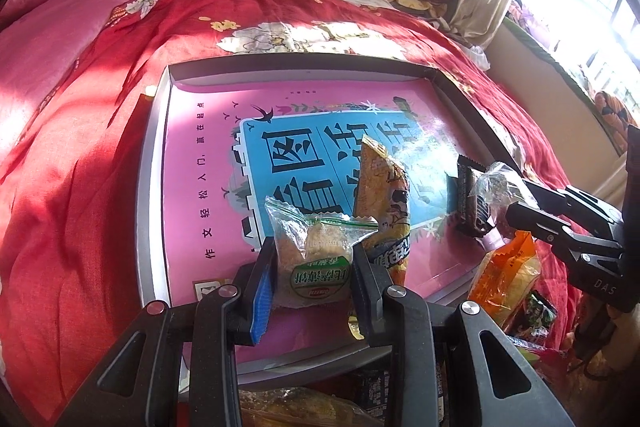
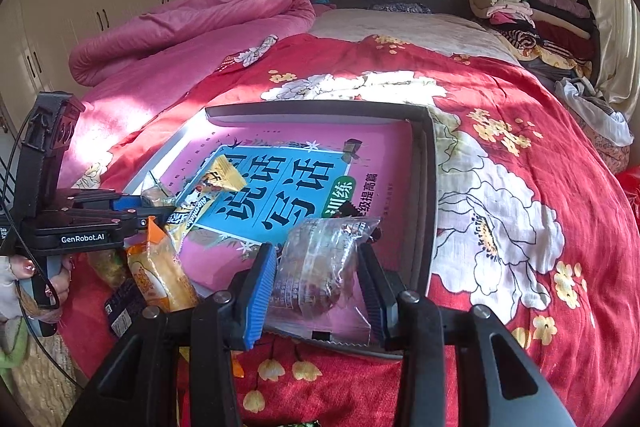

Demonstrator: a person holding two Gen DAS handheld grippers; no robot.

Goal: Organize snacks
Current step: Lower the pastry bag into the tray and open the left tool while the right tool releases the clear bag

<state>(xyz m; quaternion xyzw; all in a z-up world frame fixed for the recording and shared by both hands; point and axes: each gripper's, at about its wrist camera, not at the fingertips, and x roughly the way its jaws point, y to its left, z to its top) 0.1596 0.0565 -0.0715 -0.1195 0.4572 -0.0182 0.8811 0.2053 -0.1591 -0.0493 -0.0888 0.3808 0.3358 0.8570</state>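
Below the left claw (image 1: 314, 269), snack packets (image 1: 304, 407) run off the frame's bottom edge. The dark cake (image 2: 316, 283) between the right claw's (image 2: 316, 277) fingers blurs behind crinkled wrap, label unreadable.

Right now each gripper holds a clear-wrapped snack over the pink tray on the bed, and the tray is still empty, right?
Not quite. Both the left gripper and right gripper do hold clear-wrapped snacks over the tray, but it is not empty: the left wrist view shows a long yellow snack pack already lying in it.

Tray (image 1: 158, 187) far half lies open; yellow packet (image 1: 382, 187) blocks centre.
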